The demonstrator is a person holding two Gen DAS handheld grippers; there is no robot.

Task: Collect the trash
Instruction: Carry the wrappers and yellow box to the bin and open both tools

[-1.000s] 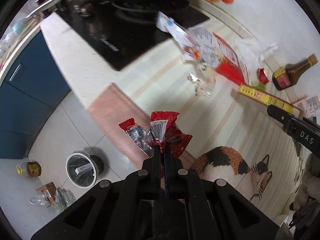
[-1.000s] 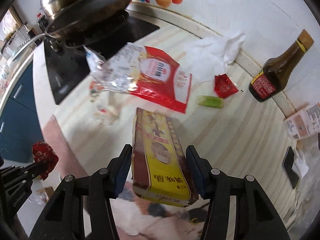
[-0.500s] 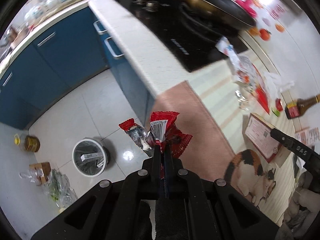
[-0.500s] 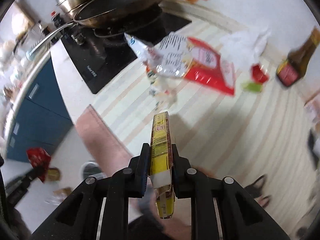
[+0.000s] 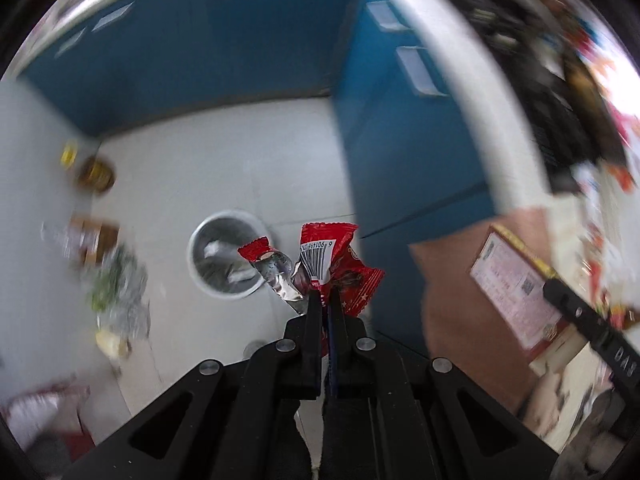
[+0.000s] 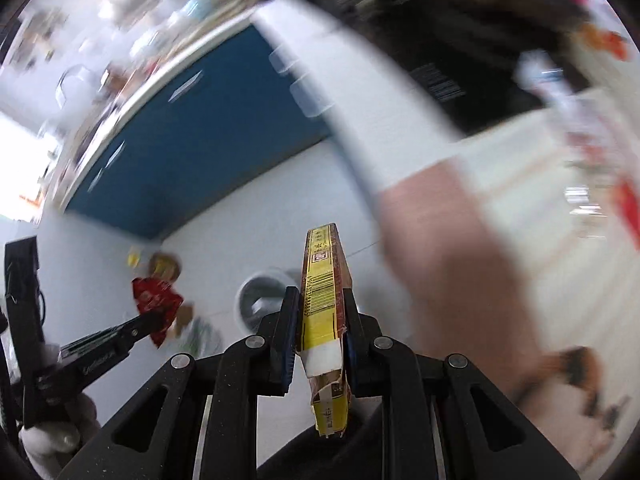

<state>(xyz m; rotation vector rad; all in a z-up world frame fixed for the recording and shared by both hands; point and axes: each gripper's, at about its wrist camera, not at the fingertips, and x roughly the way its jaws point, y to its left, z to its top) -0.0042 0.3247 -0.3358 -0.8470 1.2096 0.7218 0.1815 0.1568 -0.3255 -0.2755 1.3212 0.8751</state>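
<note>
Gripping: L claw (image 5: 325, 300) wrappers (image 5: 336, 264), R claw (image 6: 318, 312) box (image 6: 325, 292)

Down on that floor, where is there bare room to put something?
Bare white floor lies between the blue cabinets and the round bin. Left of the bin it is crowded: a jar, a box and loose bags.

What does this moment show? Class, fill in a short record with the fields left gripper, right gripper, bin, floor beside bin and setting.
left gripper: shut on red snack wrappers
right gripper: shut on yellow carton, held edge-on
bin: round, on the floor, open top, some trash inside
floor beside bin: blurred clutter, a jar
setting: blue cabinets, white countertop
</note>
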